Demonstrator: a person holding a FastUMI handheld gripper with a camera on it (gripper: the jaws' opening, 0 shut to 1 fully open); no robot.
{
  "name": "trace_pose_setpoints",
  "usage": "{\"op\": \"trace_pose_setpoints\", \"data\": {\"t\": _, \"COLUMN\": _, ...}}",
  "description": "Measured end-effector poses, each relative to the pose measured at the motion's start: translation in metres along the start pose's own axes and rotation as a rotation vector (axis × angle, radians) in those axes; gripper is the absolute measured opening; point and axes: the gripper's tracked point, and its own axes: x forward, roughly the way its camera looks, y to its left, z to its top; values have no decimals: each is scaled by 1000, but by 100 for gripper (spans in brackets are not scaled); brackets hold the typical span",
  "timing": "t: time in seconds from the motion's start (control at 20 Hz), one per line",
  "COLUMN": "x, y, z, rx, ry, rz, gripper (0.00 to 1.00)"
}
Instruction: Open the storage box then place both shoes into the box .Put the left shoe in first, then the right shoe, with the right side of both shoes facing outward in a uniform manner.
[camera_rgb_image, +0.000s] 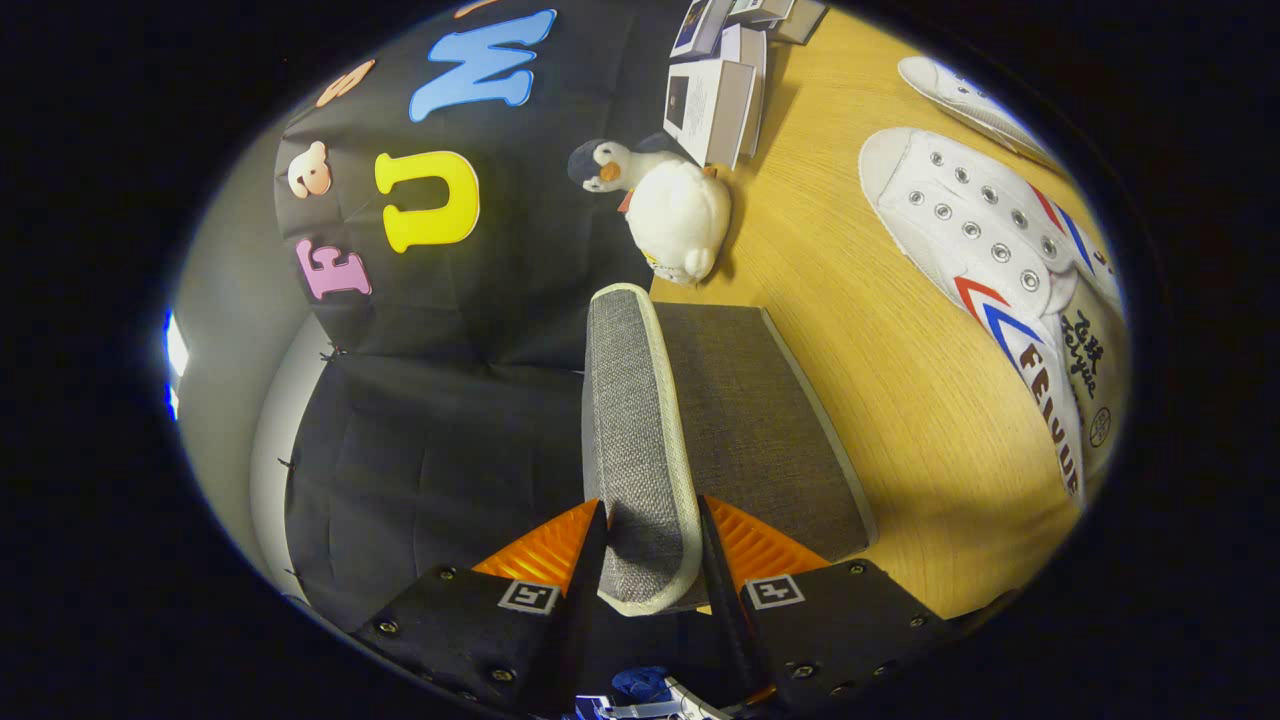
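Claw (650, 545) rolled sideways, both fingers clamped on lid (640, 440).

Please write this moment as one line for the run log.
tongs: shut on lid | lid: grey fabric, gripped by its edge, lifted from storage box | shoes: both on table, beyond box | phase: opening

We see a plush penguin (672, 205) lying on the wooden table (900, 400), its white belly bulging toward us and its dark head with an orange beak turned toward the black cloth wall (450, 400). Just past the penguin stands a cluster of small white boxes (718, 95), some upright, some leaning against one another, with dark pictures on their faces. The table's light wood grain runs bare across the middle. Where the cloth wall ends we make out a pale grey surface (225, 300) with a bright strip of light at its far side.
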Motion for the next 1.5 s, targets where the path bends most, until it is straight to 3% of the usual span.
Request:
{"op": "trace_pose_setpoints", "data": {"t": 0.25, "x": -12, "y": 5, "z": 1, "rx": -56, "ry": 11, "rz": 9, "gripper": 53}}
{"op": "trace_pose_setpoints", "data": {"t": 0.35, "x": -5, "y": 11, "z": 11, "rx": -10, "ry": -31, "rz": 23, "gripper": 12}}
{"op": "trace_pose_setpoints", "data": {"t": 0.5, "x": -11, "y": 17, "z": 9, "rx": -59, "ry": -26, "rz": 20, "gripper": 12}}
{"op": "trace_pose_setpoints", "data": {"t": 0.55, "x": -15, "y": 21, "z": 10, "rx": -99, "ry": -14, "rz": 11, "gripper": 0}}
{"op": "trace_pose_setpoints", "data": {"t": 0.95, "x": -15, "y": 103, "z": 3, "rx": -258, "ry": 29, "rz": 59, "gripper": 0}}
{"op": "trace_pose_setpoints", "data": {"t": 1.5, "x": 18, "y": 192, "z": -44, "rx": -514, "ry": 33, "rz": 86, "gripper": 0}}
